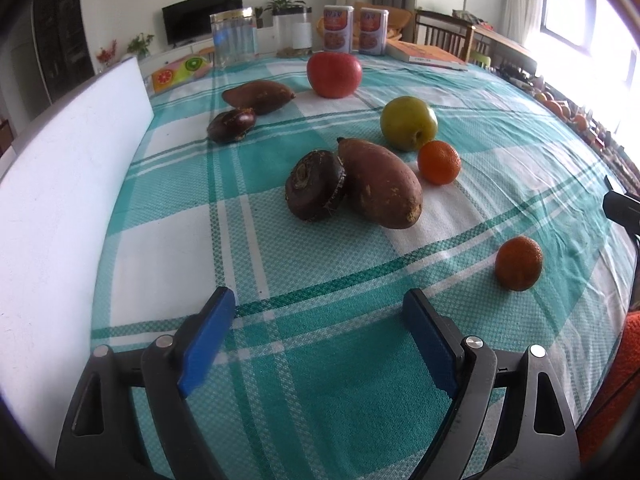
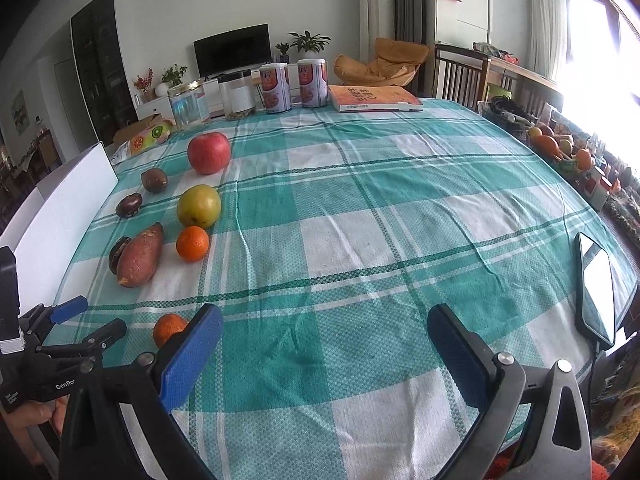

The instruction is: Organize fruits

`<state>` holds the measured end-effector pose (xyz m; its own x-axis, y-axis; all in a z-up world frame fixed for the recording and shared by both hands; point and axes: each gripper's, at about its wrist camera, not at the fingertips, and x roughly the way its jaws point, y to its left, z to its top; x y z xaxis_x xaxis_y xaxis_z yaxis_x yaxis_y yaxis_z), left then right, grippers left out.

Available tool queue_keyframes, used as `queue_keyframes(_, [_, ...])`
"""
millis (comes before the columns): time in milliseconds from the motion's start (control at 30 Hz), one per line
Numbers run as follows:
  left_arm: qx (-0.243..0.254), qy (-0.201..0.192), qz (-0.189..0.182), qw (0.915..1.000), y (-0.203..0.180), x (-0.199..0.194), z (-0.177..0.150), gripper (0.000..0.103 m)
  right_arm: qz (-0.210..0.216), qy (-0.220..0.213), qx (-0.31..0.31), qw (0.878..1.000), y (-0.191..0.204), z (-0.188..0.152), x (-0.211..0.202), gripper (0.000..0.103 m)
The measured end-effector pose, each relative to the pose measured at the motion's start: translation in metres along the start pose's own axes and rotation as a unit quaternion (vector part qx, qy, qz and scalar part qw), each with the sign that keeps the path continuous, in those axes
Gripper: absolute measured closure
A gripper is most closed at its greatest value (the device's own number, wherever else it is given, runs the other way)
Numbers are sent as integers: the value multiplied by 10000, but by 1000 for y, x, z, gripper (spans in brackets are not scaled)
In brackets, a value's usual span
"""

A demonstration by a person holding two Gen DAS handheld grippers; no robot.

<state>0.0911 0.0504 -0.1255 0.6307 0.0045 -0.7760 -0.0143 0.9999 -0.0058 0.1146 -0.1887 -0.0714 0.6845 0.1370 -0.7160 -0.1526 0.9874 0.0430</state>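
Inspector: Blue-padded left gripper [image 1: 316, 312] and right gripper [image 2: 325, 330] both spread, holding nothing; fruit loose on the tablecloth [image 2: 360, 208].

Assessor: Risks?

Inspector: Near orange [image 1: 519, 263] may roll if nudged; far orange [image 1: 439, 162] crowds the sweet potato [image 1: 380, 182]

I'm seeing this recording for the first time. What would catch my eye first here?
The produce scattered on the teal checked tablecloth: a red apple farthest back, a green apple nearer, and a sweet potato touching a dark round root. Both the left gripper and right gripper are open, holding nothing.
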Motion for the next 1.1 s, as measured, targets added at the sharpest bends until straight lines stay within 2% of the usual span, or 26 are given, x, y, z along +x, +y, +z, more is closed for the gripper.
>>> queue_keyframes(1100, [2, -7, -4, 10000, 0, 0, -1, 15, -36, -127, -38, 9999, 2, 3, -7, 1])
